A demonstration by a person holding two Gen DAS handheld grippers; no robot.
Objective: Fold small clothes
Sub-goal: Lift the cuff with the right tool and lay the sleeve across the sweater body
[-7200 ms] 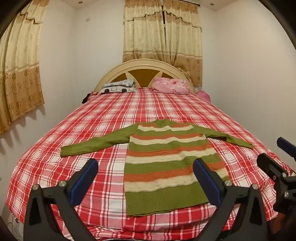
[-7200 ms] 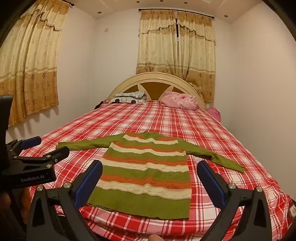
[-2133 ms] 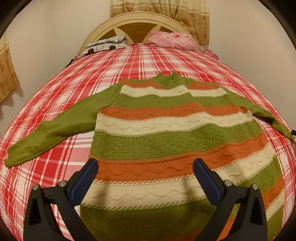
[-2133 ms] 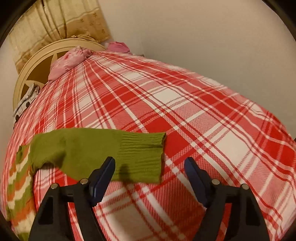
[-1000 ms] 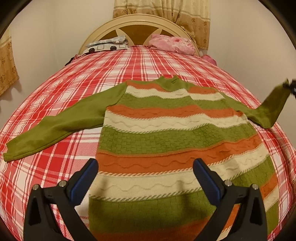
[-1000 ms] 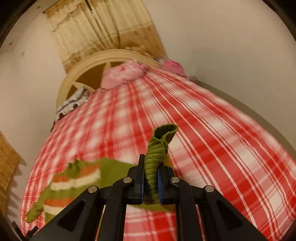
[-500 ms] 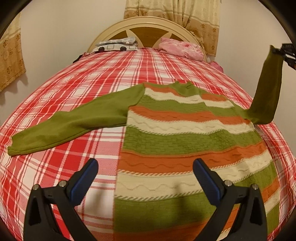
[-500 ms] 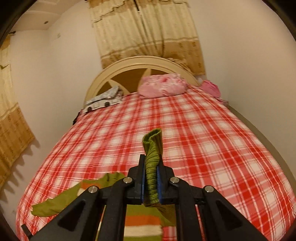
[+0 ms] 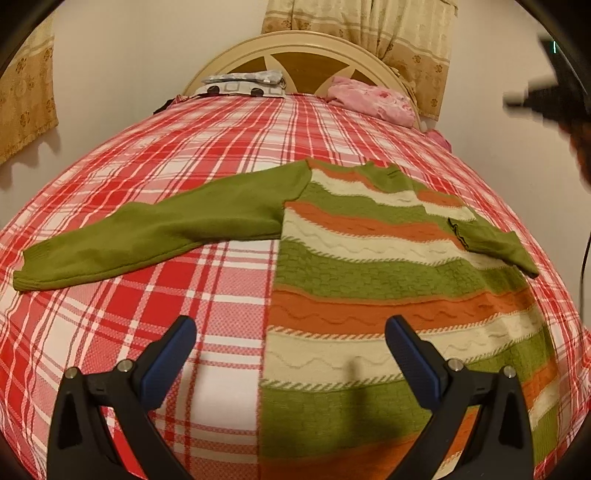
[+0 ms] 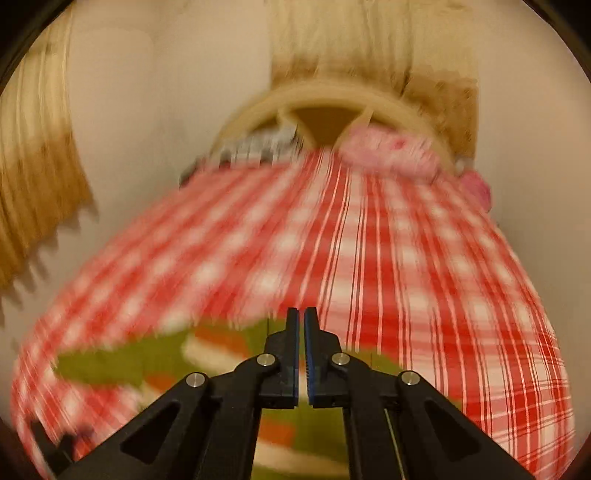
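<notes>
Since half a second ago the right sleeve has gone from hanging off the right gripper to lying folded across the sweater's chest, cuff toward the middle. We note the right gripper's blue pads now nearly pressed together with nothing between them, raised above the bed; its own view is heavily blurred. In the left wrist view it shows only as a dark blur at the upper right edge. The left gripper is spread wide and empty, hovering over the lower part of the sweater, one finger over the bedspread, the other over the striped knit. The sweater lies flat on the red and white checked bedspread, collar toward the headboard; the left sleeve is stretched out to the side. Nothing lies on the sweater. Count: one sweater, two sleeves (one folded in, one out), two grippers, one pink pillow and one grey patterned bundle at the headboard, two curtains in view.
</notes>
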